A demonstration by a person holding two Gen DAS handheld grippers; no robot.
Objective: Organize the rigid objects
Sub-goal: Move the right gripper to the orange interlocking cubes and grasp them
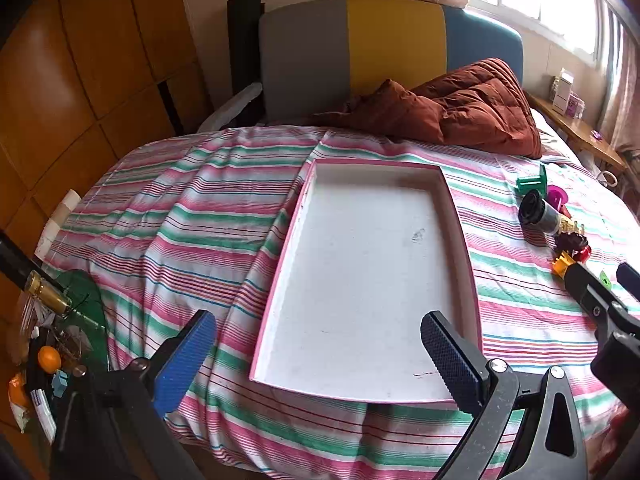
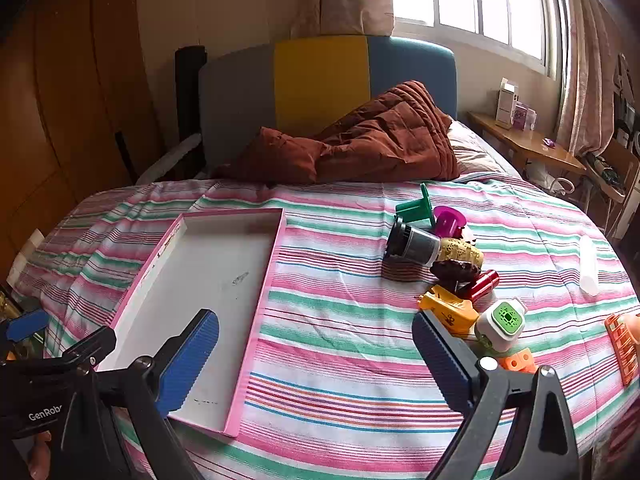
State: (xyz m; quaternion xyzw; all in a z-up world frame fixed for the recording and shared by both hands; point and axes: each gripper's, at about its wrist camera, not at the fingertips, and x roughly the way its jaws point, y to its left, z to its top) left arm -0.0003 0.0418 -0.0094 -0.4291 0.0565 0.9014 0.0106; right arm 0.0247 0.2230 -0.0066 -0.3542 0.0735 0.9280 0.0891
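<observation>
- Two hand-held grippers sit nearest the cameras: the left hand-held gripper (image 1: 318, 344) has its blue pads spread as wide as they go, with nothing between them, and hangs over the near end of the tray.
- Equally wide and empty, the right hand-held gripper (image 2: 316, 354) hangs over bare striped bedsheet (image 2: 340, 320) between the tray and the toys; its right pad is just beside the yellow toy.
- One pink-rimmed white tray (image 2: 200, 280) lies flat on the bed, left of the toys. It holds nothing; only a few small marks show on its white floor.
- One cluster of small rigid toys lies on the sheet to the right of the tray, well apart from it. Counted singly:
- one green plastic piece (image 2: 416, 210) at the far end,
- one magenta cup-shaped piece (image 2: 450, 220) touching it,
- one black-and-grey cylinder (image 2: 414, 244) on its side,
- one cream embossed roller (image 2: 462, 254) touching it,
- one dark brown piece (image 2: 456, 270),
- one red cylinder (image 2: 482, 284),
- one yellow toy (image 2: 448, 310),
- one white cube with a green face (image 2: 502, 324),
- one small orange block (image 2: 518, 360),
- one orange grid piece (image 2: 622, 344) at the right edge,
- one white tube (image 2: 588, 266) lying alone, farther right.
- One rust-brown quilt (image 2: 380, 140) is bunched against the grey, yellow and blue headboard (image 2: 320, 80), beyond everything.
- One wooden side shelf (image 2: 528, 148) under the window carries small boxes.
</observation>
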